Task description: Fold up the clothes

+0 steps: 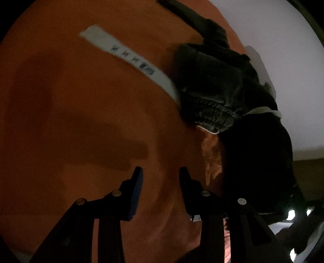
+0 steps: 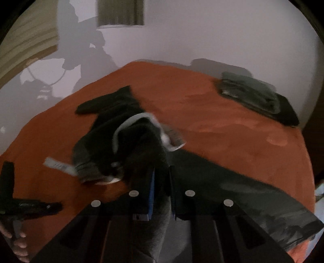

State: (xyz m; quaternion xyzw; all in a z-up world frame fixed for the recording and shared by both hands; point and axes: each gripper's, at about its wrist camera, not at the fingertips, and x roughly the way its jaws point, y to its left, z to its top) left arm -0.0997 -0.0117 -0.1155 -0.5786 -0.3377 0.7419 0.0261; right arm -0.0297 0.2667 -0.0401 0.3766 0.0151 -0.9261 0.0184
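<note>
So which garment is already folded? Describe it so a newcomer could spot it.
Start at the orange bedspread and go to its far right corner by the wall. The folded dark pile lies flat and squared there, unlike the crumpled dark garment mid-bed.

An orange cover (image 2: 212,113) is spread over the whole bench, faintly marked in lighter patches toward its right side. A pale wall (image 2: 202,36) stands behind it, crossed by grey shadows. A ribbed olive lampshade (image 2: 120,12) hangs at the top edge.
</note>
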